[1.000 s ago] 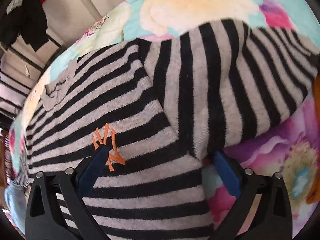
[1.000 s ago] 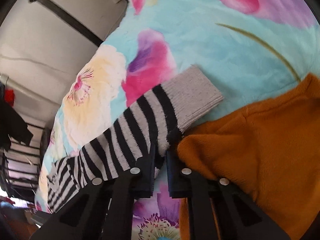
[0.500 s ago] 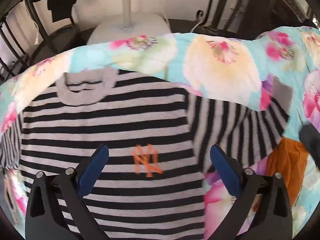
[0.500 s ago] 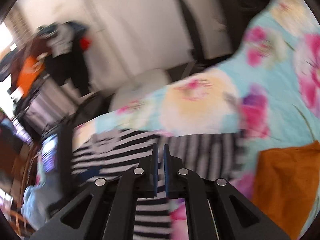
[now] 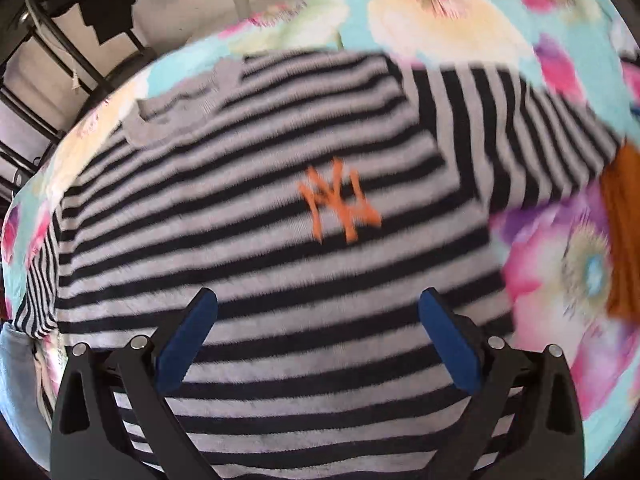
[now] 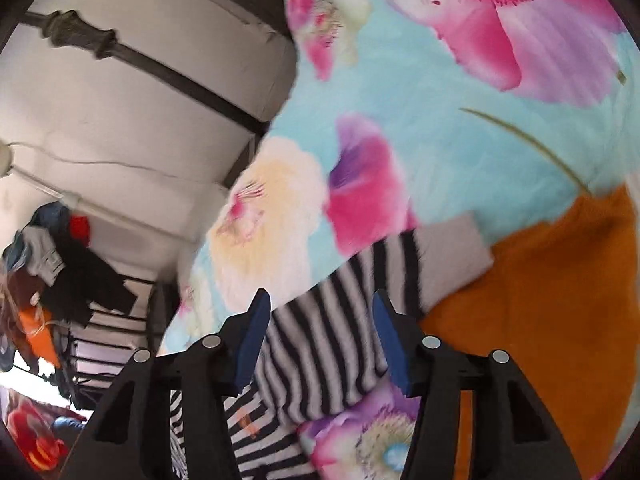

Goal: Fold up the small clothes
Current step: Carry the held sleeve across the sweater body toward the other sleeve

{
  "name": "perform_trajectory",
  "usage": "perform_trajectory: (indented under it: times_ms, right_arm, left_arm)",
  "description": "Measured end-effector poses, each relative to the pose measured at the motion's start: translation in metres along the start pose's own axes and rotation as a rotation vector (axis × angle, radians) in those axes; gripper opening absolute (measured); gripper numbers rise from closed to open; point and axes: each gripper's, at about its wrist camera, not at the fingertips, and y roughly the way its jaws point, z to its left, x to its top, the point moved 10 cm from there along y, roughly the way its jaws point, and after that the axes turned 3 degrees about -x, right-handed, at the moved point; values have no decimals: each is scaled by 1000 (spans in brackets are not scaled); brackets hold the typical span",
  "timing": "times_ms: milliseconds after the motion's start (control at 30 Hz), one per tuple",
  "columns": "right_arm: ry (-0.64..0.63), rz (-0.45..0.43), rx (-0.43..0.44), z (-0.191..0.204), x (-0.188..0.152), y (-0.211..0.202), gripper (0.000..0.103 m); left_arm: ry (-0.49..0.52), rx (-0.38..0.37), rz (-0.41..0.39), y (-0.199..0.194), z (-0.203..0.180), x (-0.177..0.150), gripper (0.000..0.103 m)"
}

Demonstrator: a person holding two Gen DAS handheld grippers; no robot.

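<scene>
A small grey-and-black striped sweater (image 5: 280,248) with an orange logo (image 5: 340,200) lies flat on a floral bedspread (image 5: 560,272), its grey collar (image 5: 176,116) at the upper left. My left gripper (image 5: 316,300) hovers open above the sweater's lower body, nothing between its blue pads. In the right wrist view the sweater's sleeve (image 6: 352,320) with a grey cuff (image 6: 452,256) lies spread toward the right. My right gripper (image 6: 320,300) is over that sleeve with its jaws opening; the sleeve shows in the gap but the pads do not press it.
An orange knit garment (image 6: 540,312) lies on the bedspread (image 6: 440,92) beside the cuff and shows at the right edge as an orange patch (image 5: 624,232). Beyond the bed's far edge are a white wall, a dark metal rack (image 5: 48,80) and hanging clothes (image 6: 68,272).
The right gripper was shut at the sleeve a second ago, swung up, and now stands partly open over it. The left view moved across the sweater, bringing the logo from the near left to centre.
</scene>
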Motion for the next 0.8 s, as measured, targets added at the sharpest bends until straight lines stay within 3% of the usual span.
perform_trajectory:
  times_ms: [167,267,367,533,600,633,667,700,800]
  right_arm:
    - [9,88,-178,-35,0,20,52]
    - [79,109,-231,-59,-4,13,53]
    - [104,117,-280,-76,-2,16,56]
    - [130,65,-193,-82,8,37,59]
    - [124,30,-181,-81,15,44,54]
    - [125,18,-173,-81,16,46,41]
    - [126,14,-158,-79,16,46,17]
    - [124,20,-141,-73,14,45,9]
    - [1,-17,-77,-24,13,27,8]
  left_arm:
    - [-57,-61,20,27,3,-25,99]
    - [-96,-100,7,29,7,-24,99]
    - [-85,-81,-10,30,7,-24,99]
    - [-79,-61,-41,29,4,-29,99]
    - [-80,-64,-38,29,3,-31,99]
    - [-80,-65,-33,29,3,-31,99]
    - [-81,-66,-26,30,5,-30,99]
    - [-84,-68,-15,29,6,-28,99]
    - [-106,-100,0,14,5,-7,98]
